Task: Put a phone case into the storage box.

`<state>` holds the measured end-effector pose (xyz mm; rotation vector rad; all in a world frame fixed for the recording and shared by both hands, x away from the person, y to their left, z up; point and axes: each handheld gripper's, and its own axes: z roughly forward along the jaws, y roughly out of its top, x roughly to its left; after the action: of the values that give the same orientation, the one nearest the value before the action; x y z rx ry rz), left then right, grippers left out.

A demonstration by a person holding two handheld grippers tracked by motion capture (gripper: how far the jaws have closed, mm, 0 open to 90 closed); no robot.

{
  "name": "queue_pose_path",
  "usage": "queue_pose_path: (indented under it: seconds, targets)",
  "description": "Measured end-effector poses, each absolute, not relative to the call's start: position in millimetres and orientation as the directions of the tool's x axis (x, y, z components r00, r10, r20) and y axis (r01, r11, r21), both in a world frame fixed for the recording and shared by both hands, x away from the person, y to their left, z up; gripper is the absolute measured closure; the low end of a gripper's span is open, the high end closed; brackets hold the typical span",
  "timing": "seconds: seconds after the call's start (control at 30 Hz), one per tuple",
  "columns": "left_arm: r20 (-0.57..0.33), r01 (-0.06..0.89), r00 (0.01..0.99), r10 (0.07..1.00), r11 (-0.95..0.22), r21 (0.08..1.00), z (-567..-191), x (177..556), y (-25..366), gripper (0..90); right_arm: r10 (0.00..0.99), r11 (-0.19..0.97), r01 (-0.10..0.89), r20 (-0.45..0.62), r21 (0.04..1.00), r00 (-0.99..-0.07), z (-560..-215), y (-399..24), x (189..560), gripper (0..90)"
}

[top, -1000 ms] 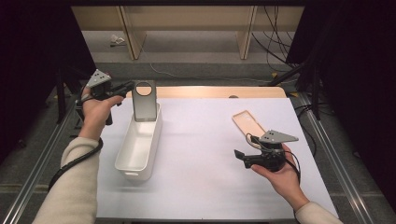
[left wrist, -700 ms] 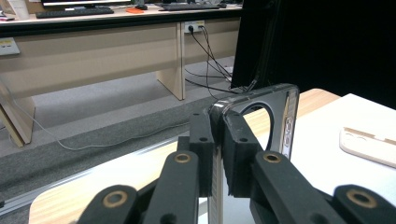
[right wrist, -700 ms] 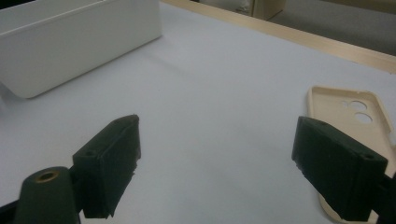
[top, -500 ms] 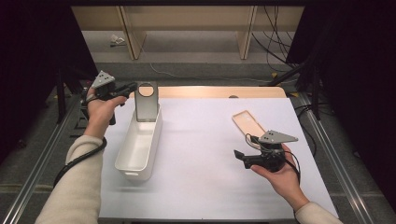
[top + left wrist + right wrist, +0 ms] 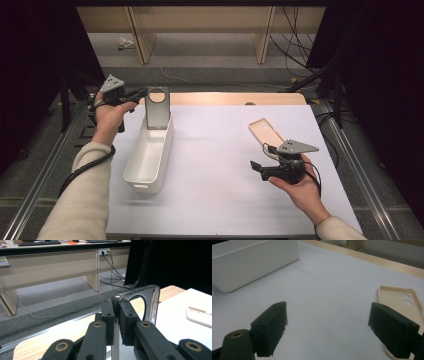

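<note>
Left gripper is clamped on the top edge of a dark grey phone case with a round camera cut-out, held upright over the far end of the white rectangular plastic bin. Right gripper stands wide open, empty, near the beige phone case lying on the white table.

Even, soft overhead light brightens the white table, which casts faint shadows; far left and right sides fall into darkness. Both gripper views blur the near black jaws, and the pictures look slightly soft
</note>
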<state>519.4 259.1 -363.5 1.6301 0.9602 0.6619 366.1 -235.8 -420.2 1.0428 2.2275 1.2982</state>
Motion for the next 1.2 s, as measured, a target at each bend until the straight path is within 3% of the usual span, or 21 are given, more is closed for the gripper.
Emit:
queue_pose_path:
  seconds: [1.2]
  targets:
    - [-0.058,0.272,0.521,0.852,-0.101,0.957,-376,532,264,82.7,0.738,0.305,0.416,0.064,0.857,-0.672,-420,-236,366,16.3]
